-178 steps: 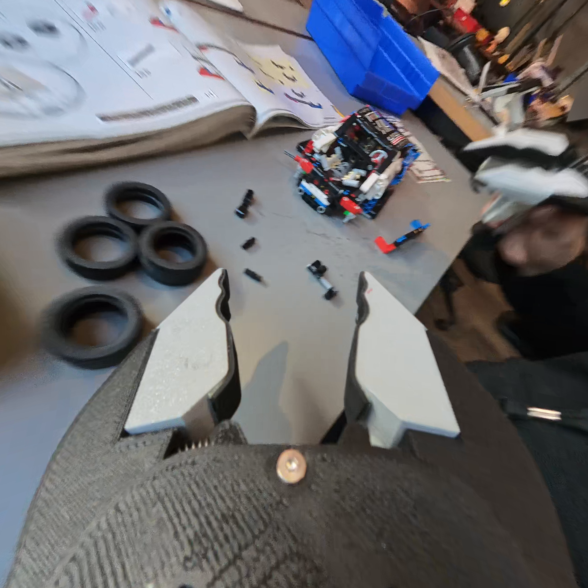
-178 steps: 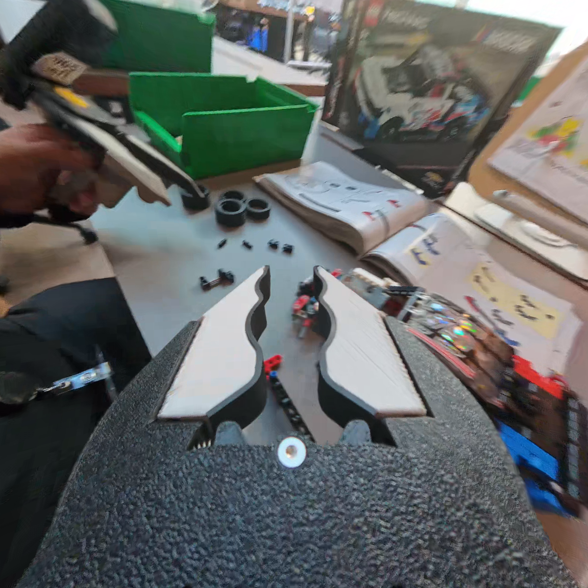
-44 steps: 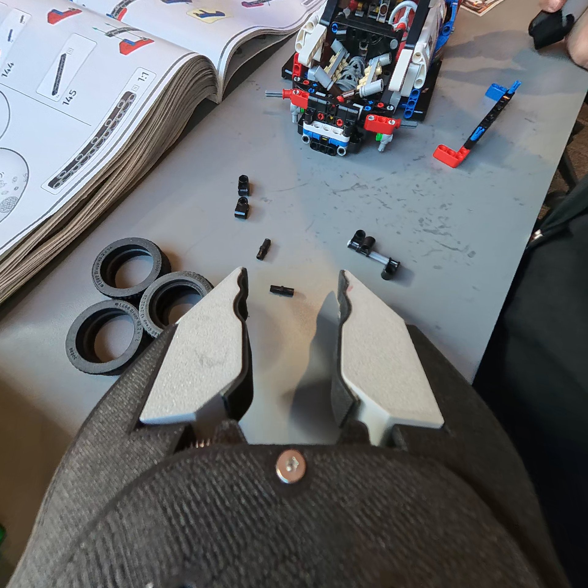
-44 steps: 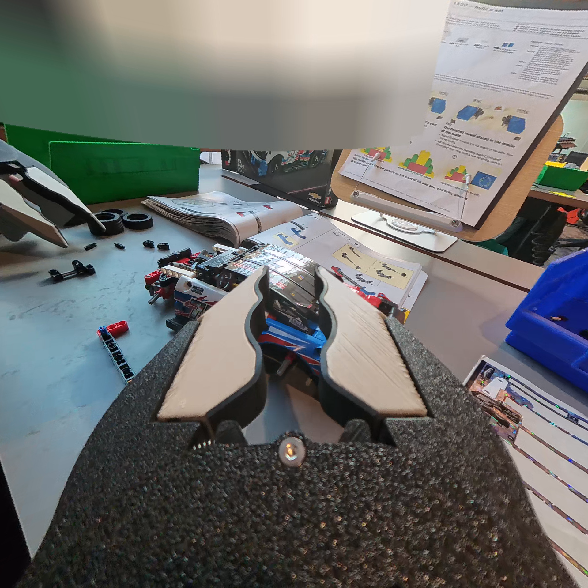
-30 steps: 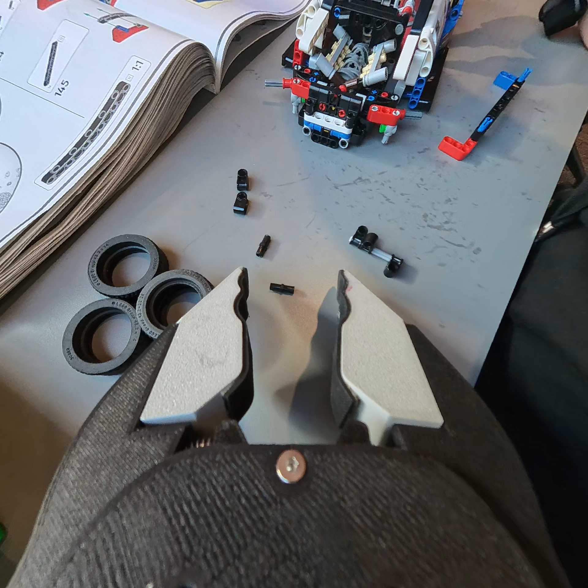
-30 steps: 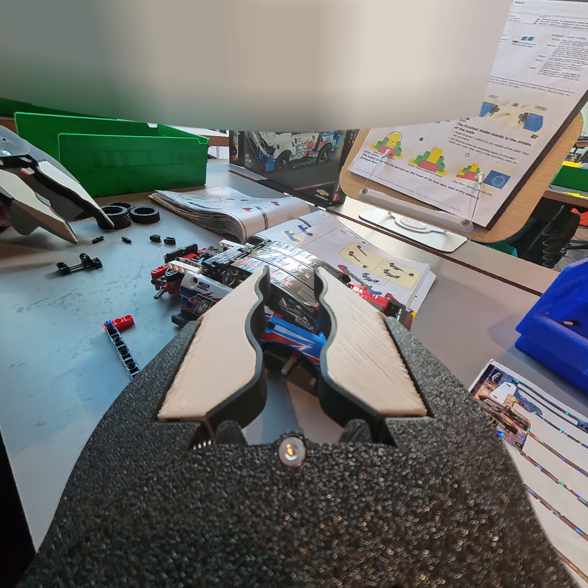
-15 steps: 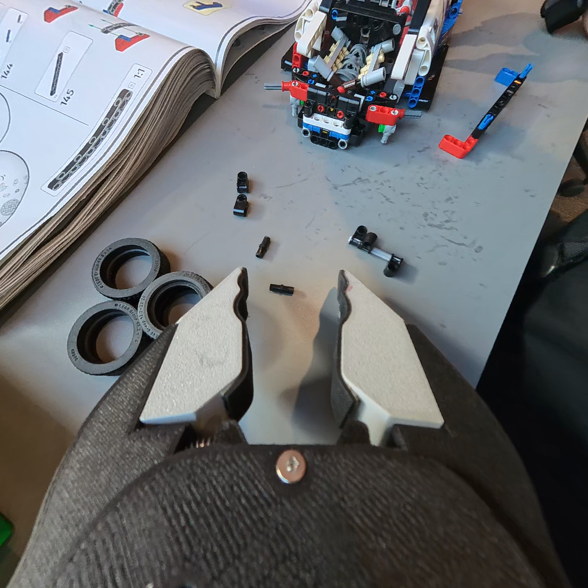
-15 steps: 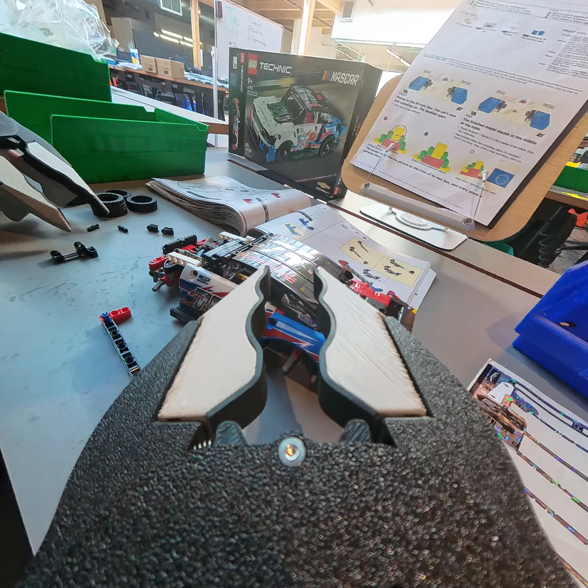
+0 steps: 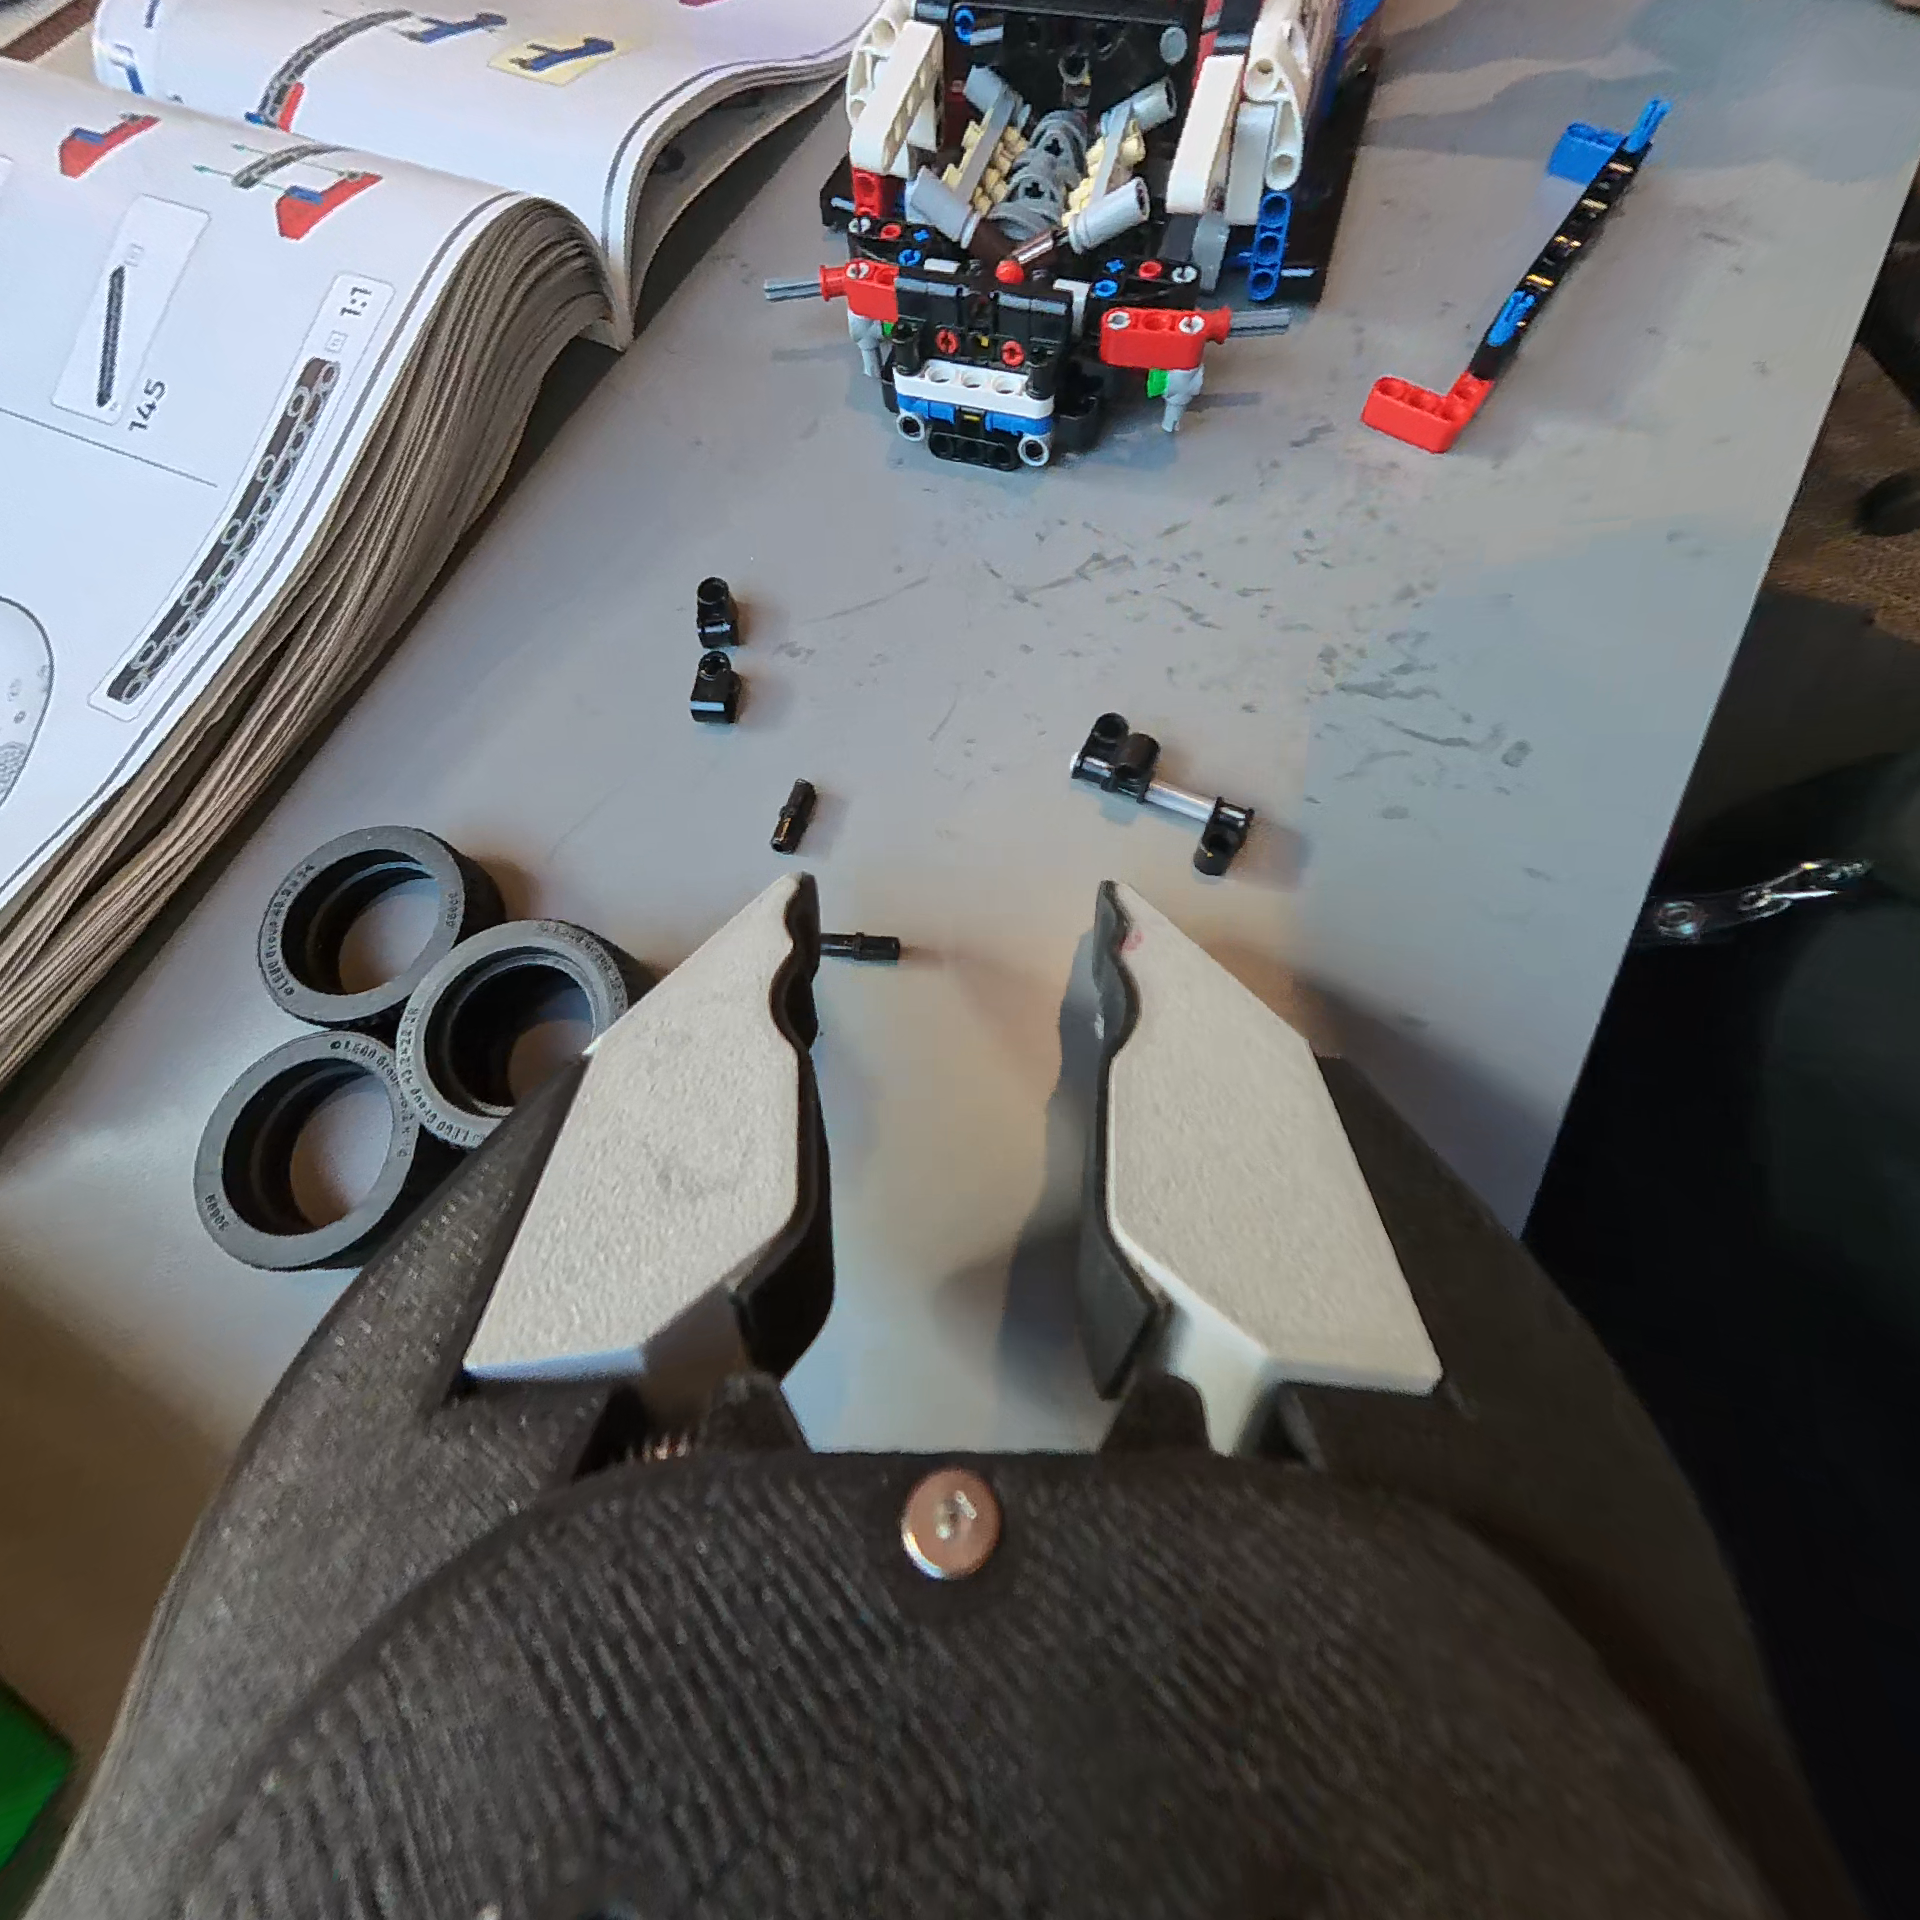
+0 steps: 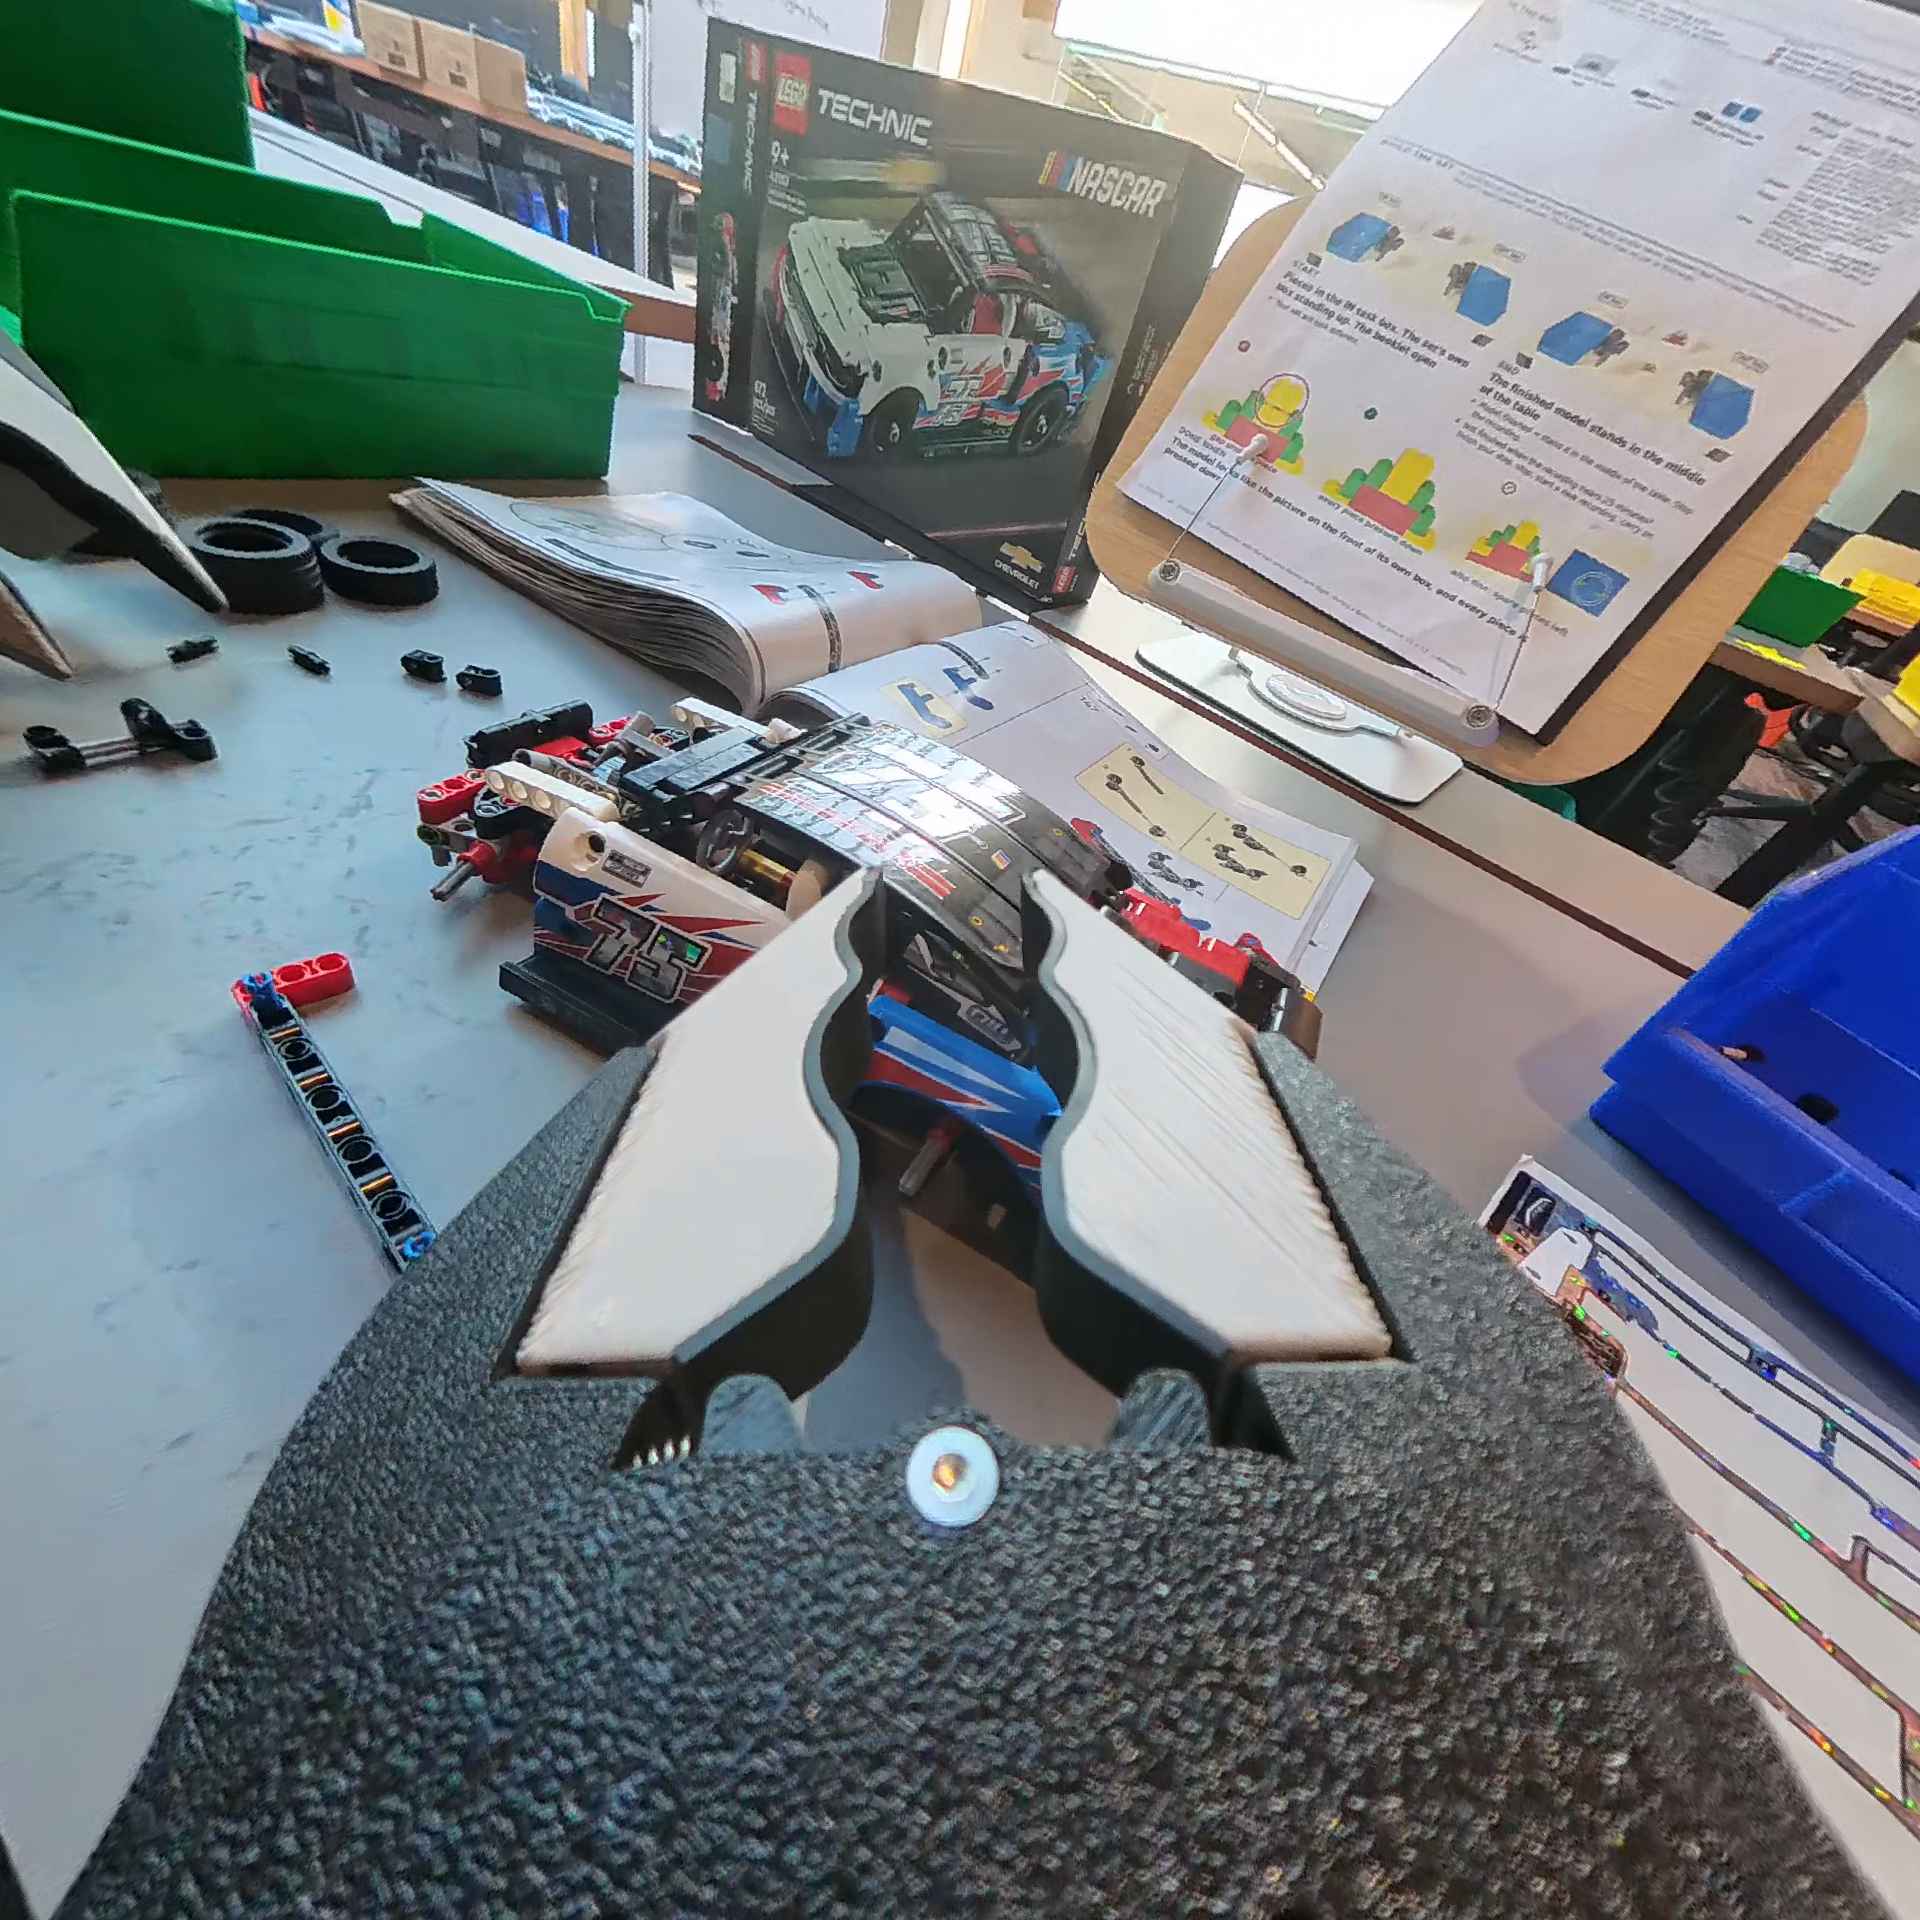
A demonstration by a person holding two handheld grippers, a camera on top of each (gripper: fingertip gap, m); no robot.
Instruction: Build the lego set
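Note:
The partly built lego car [image 9: 1049,229] stands on the grey table [image 9: 1195,582], also in the right wrist view [image 10: 790,873]. My left gripper [image 9: 951,904] is open and empty, low over the table. A small black pin [image 9: 860,945] lies just inside its left fingertip. Another pin [image 9: 794,816], two black connectors [image 9: 715,649] and a black-and-grey axle piece [image 9: 1158,792] lie ahead. My right gripper [image 10: 951,894] is open and empty, its fingers on either side of the car's rear. A black beam with red and blue ends [image 10: 327,1101] lies left of the car.
Three black tyres [image 9: 405,1049] lie left of my left gripper. The open instruction booklet [image 9: 260,312] lies at the far left. Green bins [image 10: 301,332], the set's box [image 10: 935,301], a standing instruction board [image 10: 1558,343], a blue bin [image 10: 1787,1081] and a sticker sheet [image 10: 1714,1455] surround the table. My right fingertips sit around 30 centimetres from my left ones.
My left gripper has shifted slightly right and forward, so the small black pin now lies by its left fingertip. My right gripper has edged closer to the car's rear.

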